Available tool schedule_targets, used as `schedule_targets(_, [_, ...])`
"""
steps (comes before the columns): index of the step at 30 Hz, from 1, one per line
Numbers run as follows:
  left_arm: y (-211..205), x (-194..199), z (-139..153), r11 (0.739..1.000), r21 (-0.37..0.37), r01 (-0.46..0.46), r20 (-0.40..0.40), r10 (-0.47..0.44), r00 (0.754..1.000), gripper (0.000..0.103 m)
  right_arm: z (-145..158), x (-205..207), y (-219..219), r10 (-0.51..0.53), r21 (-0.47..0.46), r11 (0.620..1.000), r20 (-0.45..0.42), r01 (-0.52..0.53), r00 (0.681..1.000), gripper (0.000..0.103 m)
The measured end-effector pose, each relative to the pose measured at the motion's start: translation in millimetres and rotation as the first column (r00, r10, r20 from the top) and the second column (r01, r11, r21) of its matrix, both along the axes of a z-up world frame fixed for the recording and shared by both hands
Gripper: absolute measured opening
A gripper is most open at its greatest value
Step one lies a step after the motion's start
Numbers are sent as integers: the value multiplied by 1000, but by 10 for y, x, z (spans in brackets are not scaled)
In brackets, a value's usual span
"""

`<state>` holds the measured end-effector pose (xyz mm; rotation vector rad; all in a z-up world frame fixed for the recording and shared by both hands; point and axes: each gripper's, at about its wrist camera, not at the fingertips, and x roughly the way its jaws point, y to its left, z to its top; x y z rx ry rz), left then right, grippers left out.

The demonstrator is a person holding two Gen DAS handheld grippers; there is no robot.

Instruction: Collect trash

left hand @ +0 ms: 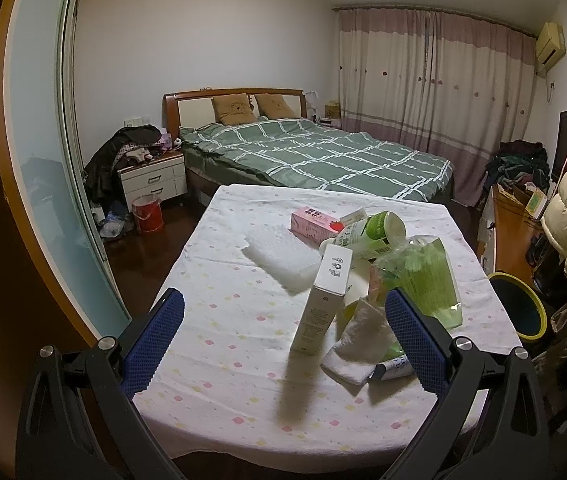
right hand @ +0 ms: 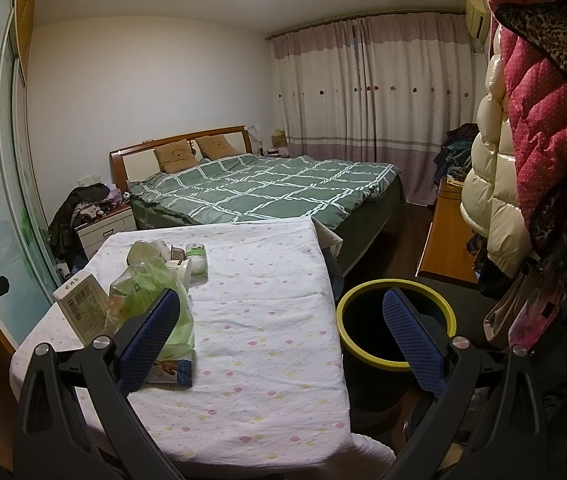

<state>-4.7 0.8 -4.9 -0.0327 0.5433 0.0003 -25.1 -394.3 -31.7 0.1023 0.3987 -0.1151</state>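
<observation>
The table (left hand: 243, 360) fills the frame's middle, the bin (right hand: 399, 320) at its right edge. Trash clusters centre-right; a tall box (left hand: 323, 304) stands upright, nearest the left gripper (left hand: 283, 344). Both the left and right gripper (right hand: 283, 340) are spread, empty.

Two matching handheld grippers, left gripper (left hand: 283, 324) and right gripper (right hand: 281, 326). Black angular frames forking into two arms each, joined by round silver screws at the pivots. Long flat fingers (left hand: 151, 342) faced with deep blue pads (right hand: 413, 340), textured in a fine dotted grid. No cables, markings or sleeves visible.
</observation>
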Motion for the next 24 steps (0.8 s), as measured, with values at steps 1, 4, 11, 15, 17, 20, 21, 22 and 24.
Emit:
schedule_targets(1, [-3, -2, 3, 1000, 2, 1, 0, -1, 1000, 99, -1, 1, 4, 0, 0, 1000, 0, 0, 1000, 97])
schedule_targets(4, [-22, -9, 13, 1000, 13, 1, 4, -1, 1000, 99, 2, 0, -2, 0, -1, 1000, -1, 0, 1000, 97])
schedule_targets(11, [-34, -13, 18, 1000, 20, 2, 5, -2, 1000, 99, -1, -1, -9, 1, 3, 1000, -3, -1, 1000, 97])
schedule_targets(15, [-42, -3, 5, 1000, 22, 2, -1, -2, 1000, 99, 0, -6, -12, 0, 4, 1000, -3, 0, 1000, 97])
schedule_targets(17, [-45, -5, 6, 1000, 23, 2, -1, -2, 1000, 99, -1, -4, -12, -1, 1, 1000, -3, 1, 1000, 97])
schedule_targets(20, [-41, 2, 5, 1000, 24, 2, 0, -2, 1000, 99, -8, 3, -15, -1, 3, 1000, -3, 1, 1000, 97])
schedule_targets(21, [-42, 4, 3, 1000, 25, 3, 0, -3, 1000, 99, -9, 4, -14, -2, 2, 1000, -4, 2, 1000, 97])
schedule_targets(22, [-42, 5, 4, 1000, 25, 3, 0, -3, 1000, 99, -9, 4, -14, -2, 2, 1000, -5, 2, 1000, 97])
schedule_targets(24, [-41, 6, 2, 1000, 25, 1, 0, -1, 1000, 99, -9, -1, -13, 0, 3, 1000, -4, 0, 1000, 97])
